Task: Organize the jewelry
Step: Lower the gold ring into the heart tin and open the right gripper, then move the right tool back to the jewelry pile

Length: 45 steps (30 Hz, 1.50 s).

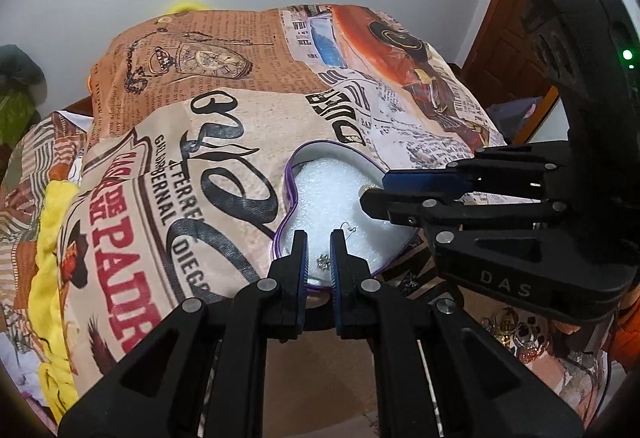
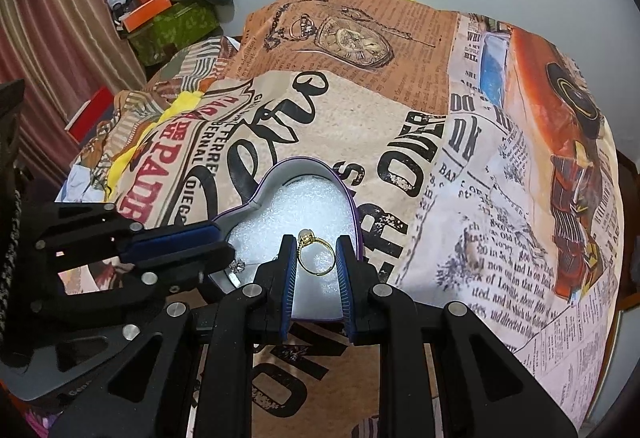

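Note:
A heart-shaped box (image 1: 296,162) with a purple rim and white foam lining lies open on a printed bedspread; it also shows in the right wrist view (image 2: 352,198). My left gripper (image 1: 319,258) is open over the box's near edge, with a small silver earring (image 1: 323,261) on the foam between its fingers; the earring shows faintly in the right wrist view (image 2: 240,266). My right gripper (image 2: 317,256) is open over the foam, and a gold ring (image 2: 314,254) with a pale stone lies between its fingers, touching the left finger. The right gripper reaches into the left wrist view (image 1: 384,194).
The printed bedspread (image 1: 180,178) covers a bed. More gold jewelry (image 1: 516,330) lies on it below the right gripper. A yellow blanket (image 1: 52,238) lies at the left. Boxes and a green bag (image 2: 168,22) stand by the curtain. A wooden door (image 1: 540,10) is at right.

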Each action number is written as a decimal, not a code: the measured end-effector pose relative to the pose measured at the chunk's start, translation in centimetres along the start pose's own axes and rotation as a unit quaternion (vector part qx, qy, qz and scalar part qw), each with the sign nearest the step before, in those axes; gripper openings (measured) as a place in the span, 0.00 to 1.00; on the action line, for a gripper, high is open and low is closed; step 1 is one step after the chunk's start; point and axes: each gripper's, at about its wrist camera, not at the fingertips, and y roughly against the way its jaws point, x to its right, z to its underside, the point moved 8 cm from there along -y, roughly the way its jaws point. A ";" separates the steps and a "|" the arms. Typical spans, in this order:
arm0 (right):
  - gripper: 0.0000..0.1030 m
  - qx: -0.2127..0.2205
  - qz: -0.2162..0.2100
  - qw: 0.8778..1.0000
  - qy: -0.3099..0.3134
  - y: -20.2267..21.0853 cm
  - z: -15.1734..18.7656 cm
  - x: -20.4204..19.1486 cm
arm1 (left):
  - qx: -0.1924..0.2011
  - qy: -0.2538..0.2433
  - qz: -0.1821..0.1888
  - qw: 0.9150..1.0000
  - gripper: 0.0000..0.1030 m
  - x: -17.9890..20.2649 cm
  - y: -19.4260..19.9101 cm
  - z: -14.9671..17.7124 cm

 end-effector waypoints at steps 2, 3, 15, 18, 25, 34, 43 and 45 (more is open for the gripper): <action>0.17 -0.003 0.001 1.000 0.001 0.0 0.0 -0.1 | 0.003 0.003 -0.001 1.000 0.11 -0.1 0.4 0.0; 0.17 -0.003 0.001 1.000 0.000 0.1 0.0 -0.1 | 0.005 0.004 -0.002 1.000 0.13 -0.2 0.5 0.0; 0.21 0.013 0.021 1.000 0.007 2.6 0.2 -0.5 | 0.020 0.017 -0.009 1.000 0.18 -0.4 2.9 -0.3; 0.21 0.022 0.028 0.999 0.011 3.6 0.2 -0.8 | 0.025 0.014 -0.011 1.000 0.18 0.0 3.8 -0.3; 0.22 0.049 0.046 0.998 0.019 6.4 0.8 -1.5 | 0.042 0.007 -0.010 0.999 0.23 1.3 6.3 -0.3; 0.27 0.073 0.059 0.996 0.011 9.4 2.5 -1.7 | 0.054 0.006 -0.004 0.999 0.26 2.6 8.8 0.6; 0.34 0.089 0.074 0.993 -0.011 11.5 5.1 -0.5 | 0.044 0.007 0.009 0.999 0.30 4.4 9.5 2.9; 0.34 0.090 0.077 0.993 -0.018 11.8 5.8 0.0 | 0.039 0.006 0.011 0.999 0.30 4.8 9.4 3.6</action>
